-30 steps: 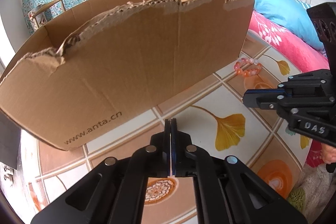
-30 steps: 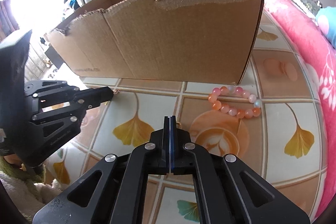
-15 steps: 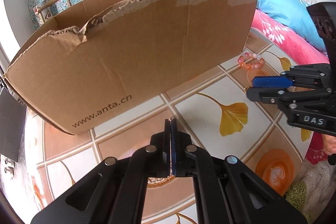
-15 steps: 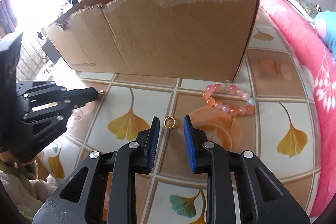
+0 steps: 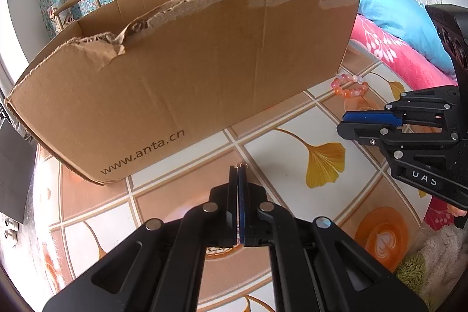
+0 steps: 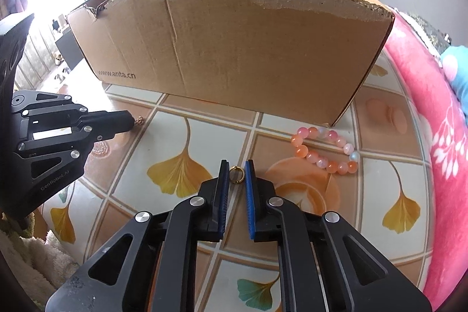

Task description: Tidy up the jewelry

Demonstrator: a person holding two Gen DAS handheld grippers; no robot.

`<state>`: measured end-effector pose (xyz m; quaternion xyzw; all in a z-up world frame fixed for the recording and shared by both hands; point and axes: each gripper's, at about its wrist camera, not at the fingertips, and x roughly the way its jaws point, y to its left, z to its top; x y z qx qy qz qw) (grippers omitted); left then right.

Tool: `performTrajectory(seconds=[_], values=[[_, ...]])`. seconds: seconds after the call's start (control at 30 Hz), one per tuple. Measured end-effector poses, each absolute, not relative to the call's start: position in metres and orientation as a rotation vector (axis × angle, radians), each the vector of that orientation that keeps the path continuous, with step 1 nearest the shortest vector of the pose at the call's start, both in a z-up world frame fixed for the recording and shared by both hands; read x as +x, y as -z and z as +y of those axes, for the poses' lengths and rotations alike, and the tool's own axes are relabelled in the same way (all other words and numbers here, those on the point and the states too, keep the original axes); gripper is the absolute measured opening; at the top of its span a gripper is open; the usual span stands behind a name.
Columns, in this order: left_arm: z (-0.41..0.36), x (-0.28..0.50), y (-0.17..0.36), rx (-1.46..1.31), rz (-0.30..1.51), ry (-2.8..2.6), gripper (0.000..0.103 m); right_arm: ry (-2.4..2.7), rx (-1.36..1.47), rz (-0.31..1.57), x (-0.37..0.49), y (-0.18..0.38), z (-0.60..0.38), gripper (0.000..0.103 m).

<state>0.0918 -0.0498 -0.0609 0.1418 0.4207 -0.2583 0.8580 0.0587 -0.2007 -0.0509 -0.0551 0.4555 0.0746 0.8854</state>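
The right gripper (image 6: 237,176) has just been closing on a small gold ring (image 6: 237,175) that stands between its blue fingers (image 6: 224,180); the pads sit just beside the band on either side, with a sliver of gap showing, so I judge the ring framed but not yet pinched. It looks light, hard and smooth, likely to skate on the glossy table (image 6: 292,277) or pop out of a skewed grip, so the pads should meet it squarely across the band, low near the tabletop. The left gripper (image 5: 238,168) is fully closed, with a tiny gold piece (image 6: 139,120) at its tip that is too small to identify. The bead bracelet (image 6: 324,149) lies near the box (image 6: 234,48) corner; it should drape loosely, so pinch one bead run.
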Motion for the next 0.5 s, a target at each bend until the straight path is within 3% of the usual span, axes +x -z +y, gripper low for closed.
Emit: performTrajectory(seconds=[0.5], values=[[-0.0492,0.0925,0.0595,0.298,0.882,0.542,0.000,-0.175,-0.092,0.954,0.0535,0.0483,-0.2016,0.000]])
